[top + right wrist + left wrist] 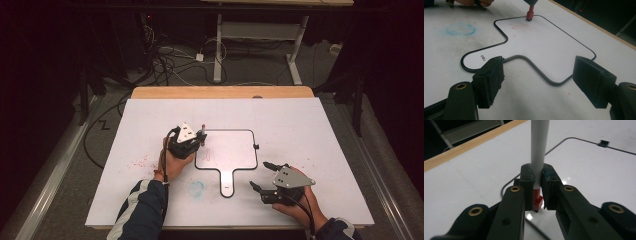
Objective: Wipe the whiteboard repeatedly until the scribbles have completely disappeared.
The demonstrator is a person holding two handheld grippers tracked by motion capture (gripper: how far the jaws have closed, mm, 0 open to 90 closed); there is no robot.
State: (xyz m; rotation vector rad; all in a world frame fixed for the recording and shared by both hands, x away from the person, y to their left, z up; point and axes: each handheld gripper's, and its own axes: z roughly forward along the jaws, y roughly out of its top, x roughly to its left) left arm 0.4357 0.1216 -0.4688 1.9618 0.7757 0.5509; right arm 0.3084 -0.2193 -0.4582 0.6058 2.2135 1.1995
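Two tongs over the white tabletop (pixel 150 200), left tongs (pixel 537 187) clamped on an upright red marker (pixel 538 150), its tip seemingly touching the small whiteboard (pixel 549 47), right tongs (pixel 537 80) spread apart, beside the board's handle.

Whiteboard (pixel 235 150) on white-covered table (pixel 310 125)

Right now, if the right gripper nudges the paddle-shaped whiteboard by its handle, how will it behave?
The whiteboard looks thin and flat, so probably light and stiff. Its glossy face on the smooth white table suggests it slides or pivots easily. The marker pressing on it, held by the left gripper, may resist some.
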